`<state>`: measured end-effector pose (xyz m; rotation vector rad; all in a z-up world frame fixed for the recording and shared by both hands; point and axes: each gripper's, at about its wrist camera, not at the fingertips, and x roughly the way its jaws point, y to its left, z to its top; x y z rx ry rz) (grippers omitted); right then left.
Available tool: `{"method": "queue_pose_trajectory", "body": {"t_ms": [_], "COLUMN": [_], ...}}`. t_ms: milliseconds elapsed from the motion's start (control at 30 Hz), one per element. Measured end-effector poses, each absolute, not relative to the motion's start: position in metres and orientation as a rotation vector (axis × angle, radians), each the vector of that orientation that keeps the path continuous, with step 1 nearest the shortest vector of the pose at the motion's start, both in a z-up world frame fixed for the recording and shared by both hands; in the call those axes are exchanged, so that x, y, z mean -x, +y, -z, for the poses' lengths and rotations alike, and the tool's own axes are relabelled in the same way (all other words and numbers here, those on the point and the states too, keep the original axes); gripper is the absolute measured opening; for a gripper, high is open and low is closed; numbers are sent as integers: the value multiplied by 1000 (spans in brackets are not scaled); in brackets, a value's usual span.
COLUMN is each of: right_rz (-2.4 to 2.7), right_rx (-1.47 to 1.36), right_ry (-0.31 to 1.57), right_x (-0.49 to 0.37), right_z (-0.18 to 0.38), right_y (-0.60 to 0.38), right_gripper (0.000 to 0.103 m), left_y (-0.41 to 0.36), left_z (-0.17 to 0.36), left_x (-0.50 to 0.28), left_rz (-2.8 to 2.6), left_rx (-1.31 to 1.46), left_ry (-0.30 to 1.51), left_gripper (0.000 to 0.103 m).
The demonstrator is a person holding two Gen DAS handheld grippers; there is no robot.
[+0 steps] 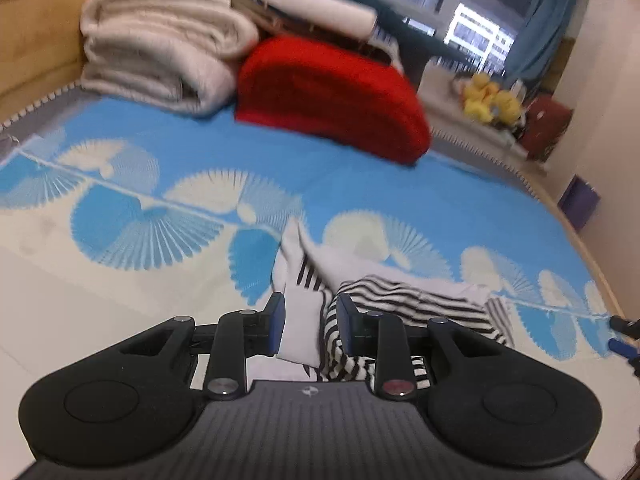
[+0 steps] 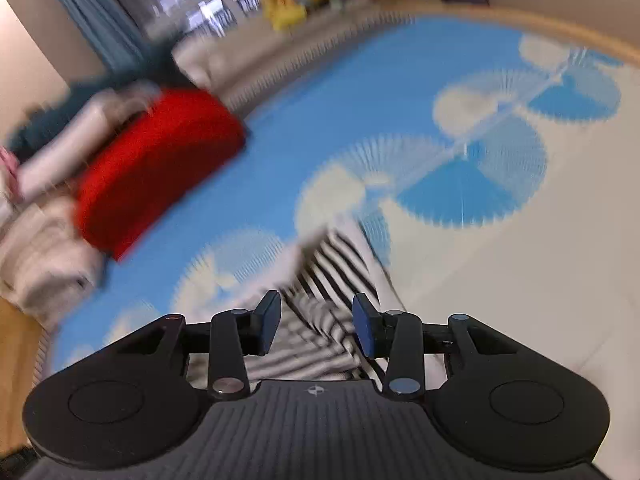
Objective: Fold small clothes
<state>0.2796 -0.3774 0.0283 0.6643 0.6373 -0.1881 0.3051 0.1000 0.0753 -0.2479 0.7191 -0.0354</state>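
Note:
A small white garment with black stripes (image 1: 400, 300) lies crumpled on the blue and white patterned bedspread (image 1: 200, 152). My left gripper (image 1: 310, 326) is open just over its left part, with white and striped cloth between the jaws, not pinched. In the right wrist view, which is motion-blurred, the same striped garment (image 2: 332, 272) lies in front of and under my right gripper (image 2: 316, 328), which is open above it. The tips of the right gripper (image 1: 624, 336) show at the right edge of the left wrist view.
A folded red blanket (image 1: 336, 96) and a stack of folded beige blankets (image 1: 160, 52) sit at the far side of the bed. Yellow plush toys (image 1: 486, 98) and a red bag (image 1: 546, 128) stand by the window. The bed's wooden edge (image 1: 588, 248) runs along the right.

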Motion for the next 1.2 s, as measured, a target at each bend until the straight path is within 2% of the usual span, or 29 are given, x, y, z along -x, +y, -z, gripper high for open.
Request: {"method": "queue_pose_trajectory", "body": {"t_ms": [133,267,433,500,533,567,600,667,733,833,900,1200], "right_rz": [144,77,170,187,187,181,168,186,226,204,198,181], "right_rx": [-640,-554,-476,-483,-527,-605,-681,-733,-726,-728,-700,-589], "right_ry": [510,517,672,776,848,911,944,1022,1078,1142,1184,1283], "right_x": [-224,-168,-131,-131,-136,-138,-139,-144,-150,-154,-157,-156], "right_z": [-71,-73,-16,13,27,39,48,64,75,88,92,108], "right_y": [-389,-400,-415,-421,-425,-429,-434,-434,-430,-422,-416,-396], "right_gripper": [47,47,47,47,48,48,48,48,48,55,59,62], "left_y": [109,120,137,133,134,136,137,138,138,137,137,128], "left_z": [-100,-91,-25,8,17,24,30,38,48,58,62,85], "left_x": [-262,-213,-180,-190,-192,-194,-196,-199,-199,-199,-200,-222], "left_rz": [97,85,-1,-74,-118,-141,-137,-94,-70,-69,-75,-111], "left_rx": [274,195,232,181,184,199,221,263,302,328,335,367], "left_ry": [687,695,791,1010,1054,1084,1116,1160,1213,1260,1272,1337], "left_gripper": [31,36,37,39,40,48,55,60,61,63,70,71]}}
